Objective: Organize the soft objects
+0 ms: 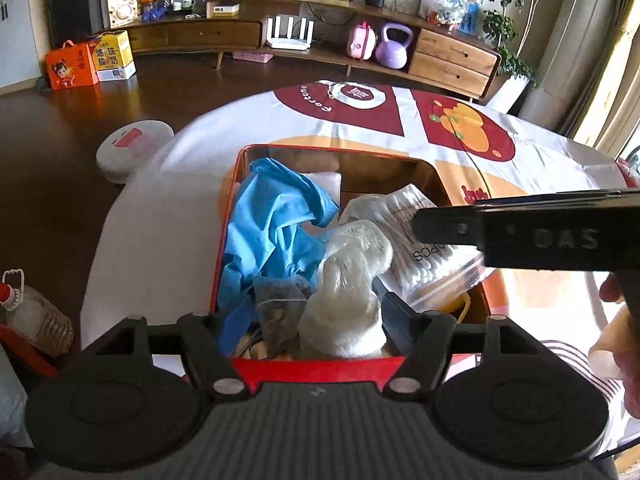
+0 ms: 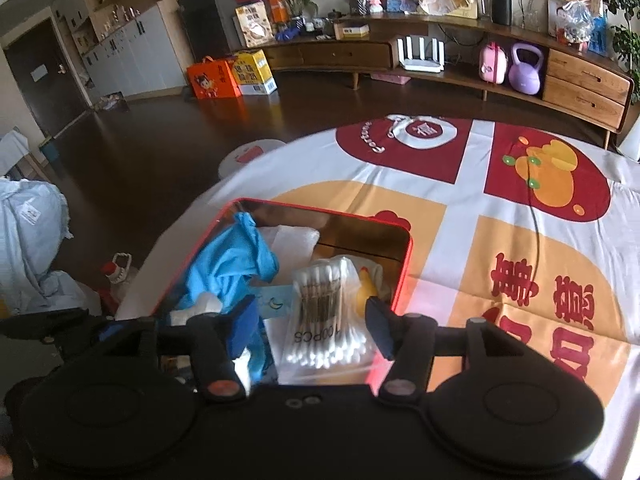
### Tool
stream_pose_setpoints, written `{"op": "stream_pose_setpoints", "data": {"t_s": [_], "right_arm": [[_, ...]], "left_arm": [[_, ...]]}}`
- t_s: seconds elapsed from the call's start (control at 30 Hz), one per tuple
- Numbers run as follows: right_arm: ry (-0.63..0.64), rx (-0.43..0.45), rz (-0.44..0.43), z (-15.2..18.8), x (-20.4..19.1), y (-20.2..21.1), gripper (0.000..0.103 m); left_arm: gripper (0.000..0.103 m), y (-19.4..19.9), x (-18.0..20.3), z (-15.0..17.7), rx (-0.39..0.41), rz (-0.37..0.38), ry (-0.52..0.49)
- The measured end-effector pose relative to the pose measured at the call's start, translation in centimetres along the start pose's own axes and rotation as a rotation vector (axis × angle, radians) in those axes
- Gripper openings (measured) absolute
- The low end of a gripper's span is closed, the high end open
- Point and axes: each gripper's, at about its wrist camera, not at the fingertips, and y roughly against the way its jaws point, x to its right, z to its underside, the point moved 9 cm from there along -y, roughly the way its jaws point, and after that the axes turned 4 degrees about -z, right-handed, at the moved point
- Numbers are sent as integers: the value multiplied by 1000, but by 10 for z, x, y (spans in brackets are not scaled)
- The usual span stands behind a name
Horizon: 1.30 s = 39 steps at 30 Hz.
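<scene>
Both grippers tilt steeply down over a red tin box that sits on the table near the person's side. The left gripper has its jaws apart, and a white rolled cloth bundle stands between them, the pads clear of it on each side. The right gripper is also parted, with a clear bag of cotton swabs lying between its blue pads but not pinched. From the left camera, the right gripper's black body crosses in from the right edge over the box, with a bare hand under it. The box is crammed: a crumpled blue glove fills its left side, a small clear packet of dark bits lies by the bundle, and something yellow peeks out beside the swabs. The round table wears a white cloth with red and orange prints. Beyond it are a dark wood floor, a white stool, a long low wooden cabinet holding a purple kettlebell and a white router, and orange gift boxes on the floor.
</scene>
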Motion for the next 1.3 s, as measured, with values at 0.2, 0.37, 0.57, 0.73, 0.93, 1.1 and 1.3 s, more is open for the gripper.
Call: {"op": "stream_pose_setpoints", "data": {"t_s": [0.2, 0.37, 0.57, 0.73, 0.93, 1.1, 1.3], "right_arm": [[24, 34, -32, 4, -11, 27, 65], [45, 62, -64, 8, -21, 50, 73], [67, 108, -94, 13, -29, 79, 77], [95, 158, -100, 22, -31, 102, 82], [135, 223, -86, 32, -32, 125, 92], [112, 266, -78, 36, -27, 137, 101], [105, 297, -81, 42, -21, 146, 103]], "left_arm": [[71, 19, 0, 1, 30, -12, 6], [71, 37, 2, 2, 63, -20, 17], [71, 59, 5, 2, 113, -28, 16], [71, 79, 9, 4, 151, -13, 19], [82, 106, 17, 8, 210, -3, 4], [84, 123, 22, 12, 235, 12, 10], [103, 137, 24, 16, 249, 49, 43]]}}
